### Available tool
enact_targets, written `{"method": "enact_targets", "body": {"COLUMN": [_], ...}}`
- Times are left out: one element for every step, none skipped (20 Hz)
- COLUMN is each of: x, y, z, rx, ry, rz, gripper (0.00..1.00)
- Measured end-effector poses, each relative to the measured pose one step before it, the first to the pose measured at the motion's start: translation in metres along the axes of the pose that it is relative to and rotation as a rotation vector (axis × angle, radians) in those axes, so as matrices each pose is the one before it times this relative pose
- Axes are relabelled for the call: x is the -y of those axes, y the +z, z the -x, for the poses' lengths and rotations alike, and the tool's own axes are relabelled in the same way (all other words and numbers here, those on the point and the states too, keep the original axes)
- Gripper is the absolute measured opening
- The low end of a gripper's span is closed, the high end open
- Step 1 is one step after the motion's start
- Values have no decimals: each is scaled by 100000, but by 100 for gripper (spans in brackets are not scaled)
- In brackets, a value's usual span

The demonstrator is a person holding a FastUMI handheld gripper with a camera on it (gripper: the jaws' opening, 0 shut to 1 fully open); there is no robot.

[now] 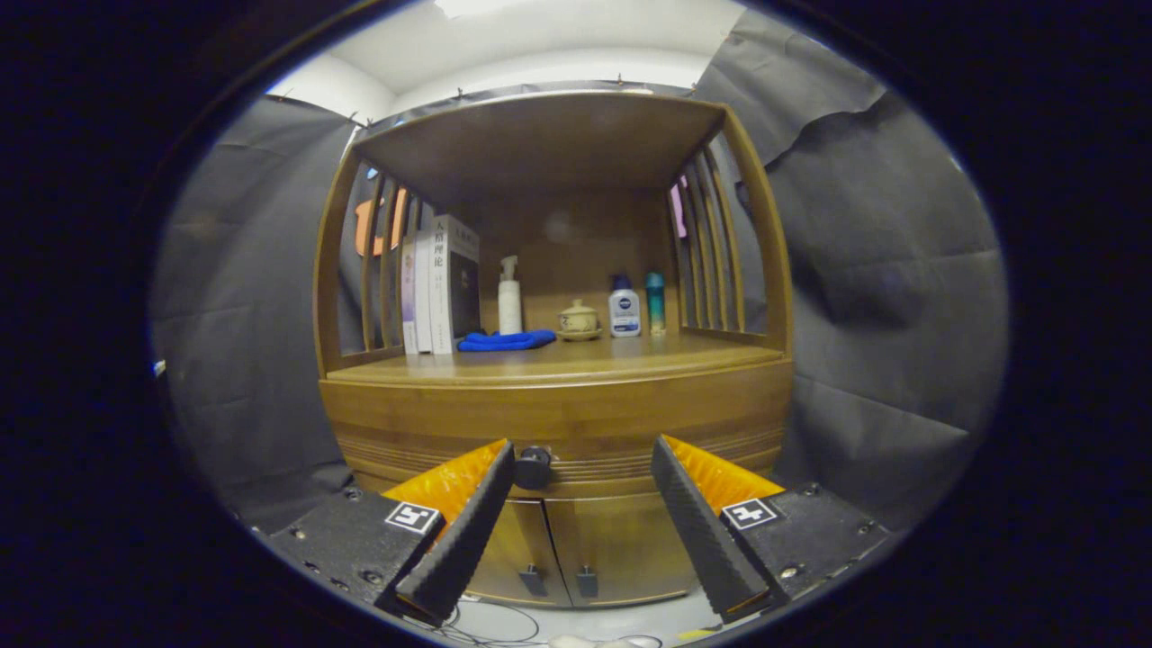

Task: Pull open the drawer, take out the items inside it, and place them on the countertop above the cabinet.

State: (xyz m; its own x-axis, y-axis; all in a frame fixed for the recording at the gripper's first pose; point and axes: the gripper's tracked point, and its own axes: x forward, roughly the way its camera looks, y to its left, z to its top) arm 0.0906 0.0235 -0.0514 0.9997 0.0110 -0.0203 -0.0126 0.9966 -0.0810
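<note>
Not much readable here tbh: the tall white book [440,283] has Chinese characters on its spine, too small; lotion bottle [624,311] logo is blurry.

A brown wooden cabinet [558,405] with a black knob [533,467] is seen. A blue cloth [506,341], white bottle [510,297] and orange-and-black ribbed fingers [468,522] are shown.

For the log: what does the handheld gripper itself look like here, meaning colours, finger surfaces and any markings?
The gripper has two long black fingers with ribbed, finely toothed inner pads. Bright orange panels back each finger. Each sits on a black block base with visible screws, and each base carries a small white square tag with a black pattern. The fingers stand apart, with nothing between them.
</note>
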Motion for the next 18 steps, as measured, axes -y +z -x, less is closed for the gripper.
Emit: {"method": "enact_targets", "body": {"x": [89,-330,-613,-925,-603,-529,-510,-254,-225,39,-277,15,-4,37,163,181,-111,-322], "y": [111,100,-309,-263,-420,-483,-388,-392,-498,-555,-659,-419,-425,-571,-142,63,0,-117], "z": [-877,-870,-690,-711,-1064,-753,-811,-809,-668,-41,-644,-597,-556,-388,-395,-415,112,252], "rx": [88,56,-967,-1029,-1184,-1406,-486,-1018,-1238,-1154,-1436,-1097,-1388,-1439,-215,261,619,-548], "ry": [-583,-43,1164,2556,1925,640,-30,-638,-565,-604,-89,-428,139,-34,240,-641,-166,141], "rz": [434,207,116,707,1095,513,233,744,336,-266,-309,-992,-1194,-787,-538,-224,-1024,-791], "gripper": [99,99,99,99,99,99,99,99,99,99,98,94,91,87,81,75,69,63]}}
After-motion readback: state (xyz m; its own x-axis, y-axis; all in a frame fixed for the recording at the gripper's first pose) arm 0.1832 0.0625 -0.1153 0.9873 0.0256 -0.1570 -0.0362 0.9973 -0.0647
